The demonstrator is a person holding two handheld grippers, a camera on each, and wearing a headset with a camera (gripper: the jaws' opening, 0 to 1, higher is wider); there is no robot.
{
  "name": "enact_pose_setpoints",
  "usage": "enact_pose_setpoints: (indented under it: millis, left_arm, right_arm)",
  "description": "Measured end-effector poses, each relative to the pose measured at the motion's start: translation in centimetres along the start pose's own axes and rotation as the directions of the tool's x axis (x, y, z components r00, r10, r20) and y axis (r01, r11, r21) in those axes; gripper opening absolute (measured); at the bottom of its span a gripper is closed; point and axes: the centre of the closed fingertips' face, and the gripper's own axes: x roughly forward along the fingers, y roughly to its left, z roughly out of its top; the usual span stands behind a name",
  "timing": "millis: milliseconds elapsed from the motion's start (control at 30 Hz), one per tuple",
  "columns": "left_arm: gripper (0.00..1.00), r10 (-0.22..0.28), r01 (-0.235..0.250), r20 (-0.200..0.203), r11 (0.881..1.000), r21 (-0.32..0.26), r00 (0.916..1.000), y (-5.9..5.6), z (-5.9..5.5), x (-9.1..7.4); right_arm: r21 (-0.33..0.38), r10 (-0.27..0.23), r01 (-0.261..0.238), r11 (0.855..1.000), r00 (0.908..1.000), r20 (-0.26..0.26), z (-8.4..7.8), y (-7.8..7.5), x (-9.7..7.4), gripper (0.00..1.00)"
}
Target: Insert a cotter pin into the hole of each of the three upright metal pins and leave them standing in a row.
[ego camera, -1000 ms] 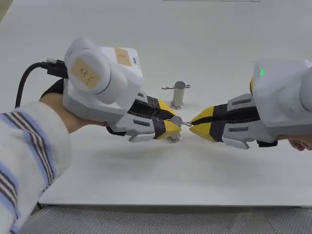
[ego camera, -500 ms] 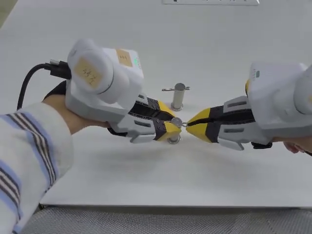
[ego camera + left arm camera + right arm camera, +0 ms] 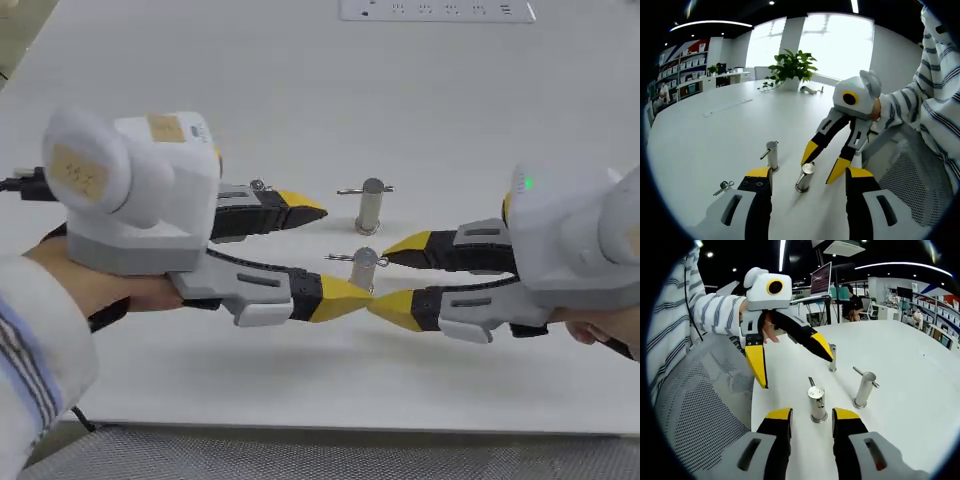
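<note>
my left gripper and right gripper both gape open around the near short steel cylindrical pin; probably light, rigid, slick, tippy, so i'd pinch its shaft low.

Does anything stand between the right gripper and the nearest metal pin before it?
Nothing visible does. In the right gripper view the pin stands just ahead of the open right gripper, only bare table between; the left gripper is beyond the pin.
</note>
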Motion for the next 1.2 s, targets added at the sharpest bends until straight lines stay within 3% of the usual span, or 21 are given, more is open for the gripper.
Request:
enact_pose_setpoints:
  millis: [100, 167, 233, 367, 467, 567, 733, 900, 967, 1200]
  left_arm:
    - [0.67, 0.041, -0.041, -0.007, 0.999, -0.023, 0.9992, 0.2, -0.7, -1.3]
    - [0.73, 0.057, -0.056, 0.014, 0.997, -0.053, 0.9983, 0.2, -0.8, -1.8]
    - [0.79, 0.089, -0.088, 0.008, 0.992, -0.096, 0.9960, 0.2, -1.4, -2.5]
    - [0.93, 0.102, -0.101, 0.006, 0.990, -0.104, 0.9948, -0.7, -1.8, -3.3]
    - [0.99, 0.144, -0.144, -0.006, 0.986, -0.088, 0.9895, -0.7, -2.1, -3.8]
    - [0.99, 0.147, -0.145, 0.006, 0.981, -0.129, 0.9892, -1.0, -2.2, -4.1]
    - [0.99, 0.171, -0.173, -0.024, 0.978, -0.118, 0.9849, -1.2, -2.8, -4.7]
    - [0.99, 0.201, -0.203, -0.029, 0.971, -0.128, 0.9791, -1.2, -3.0, -4.9]
    - [0.99, 0.214, -0.217, -0.034, 0.968, -0.128, 0.9761, -1.1, -3.1, -5.0]
    - [0.99, 0.223, -0.228, -0.052, 0.966, -0.121, 0.9733, -1.5, -3.4, -5.0]
  right_arm:
    - [0.019, 0.007, -0.007, 1.000, 0.9996, 0.028, 0.2, 0.0, 0.4, 0.29]
    - [0.033, 0.008, -0.010, 0.999, 0.9983, 0.058, 0.4, 0.0, 0.6, 0.29]
    - [0.039, 0.016, -0.018, 0.999, 0.9974, 0.070, 0.5, 0.1, 0.9, 0.29]
    - [0.027, 0.032, -0.034, 0.999, 0.9968, 0.074, 0.3, 0.3, 1.4, 0.29]
    - [0.022, 0.043, -0.045, 0.999, 0.9965, 0.072, 0.0, 0.3, 1.9, 0.29]
    - [0.010, 0.051, -0.052, 0.999, 0.9968, 0.060, -0.1, 0.3, 2.4, 0.26]
    - [-0.012, 0.060, -0.060, 0.998, 0.9958, 0.068, 0.0, 0.1, 2.7, 0.23]
    - [-0.021, 0.045, -0.043, 0.999, 0.9962, 0.075, -0.2, -0.4, 3.0, 0.19]
    - [-0.026, 0.028, -0.026, 0.999, 0.9964, 0.081, -0.2, -0.8, 3.0, 0.12]
    - [-0.124, 0.054, -0.043, 0.991, 0.9950, 0.084, -0.2, -0.6, 2.5, 0.09]
